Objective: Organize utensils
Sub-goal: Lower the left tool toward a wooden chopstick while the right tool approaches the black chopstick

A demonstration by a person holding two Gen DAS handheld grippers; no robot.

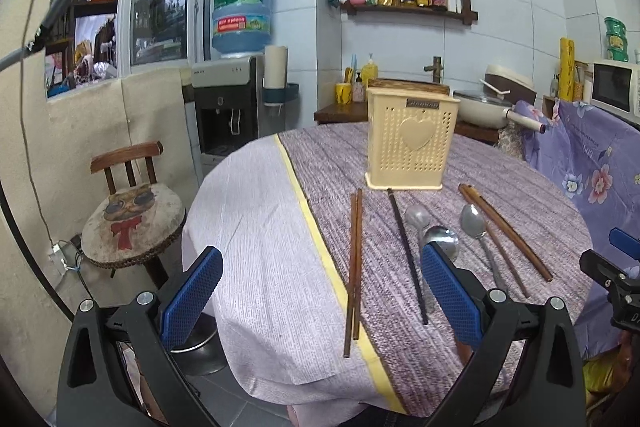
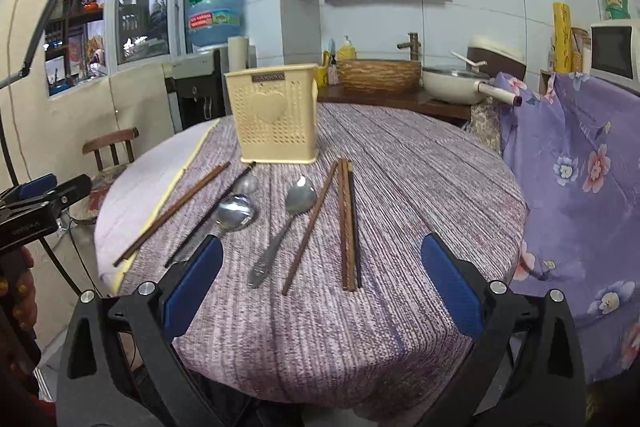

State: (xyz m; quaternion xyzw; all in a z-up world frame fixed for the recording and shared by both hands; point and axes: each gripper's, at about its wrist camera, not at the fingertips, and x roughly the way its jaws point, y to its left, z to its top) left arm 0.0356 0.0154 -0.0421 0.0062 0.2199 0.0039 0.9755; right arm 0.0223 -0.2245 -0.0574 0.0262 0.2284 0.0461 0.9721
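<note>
1. Right wrist view: cream utensil holder upright on round table; chopsticks and spoons flat before it.
2. Right gripper spread wide, gripping nothing.
3. Left gripper likewise agape, empty, above brown chopstick pair.

The near part of the table lies bare in front of the right gripper, whose jaws stand wide apart. Farther in, chopsticks and spoons lie spread across the cloth — narrow strips of cloth show between them. Behind them the upright cream holder blocks the way. A floral-draped chair crowds the right edge — the left side is open cloth.
</note>
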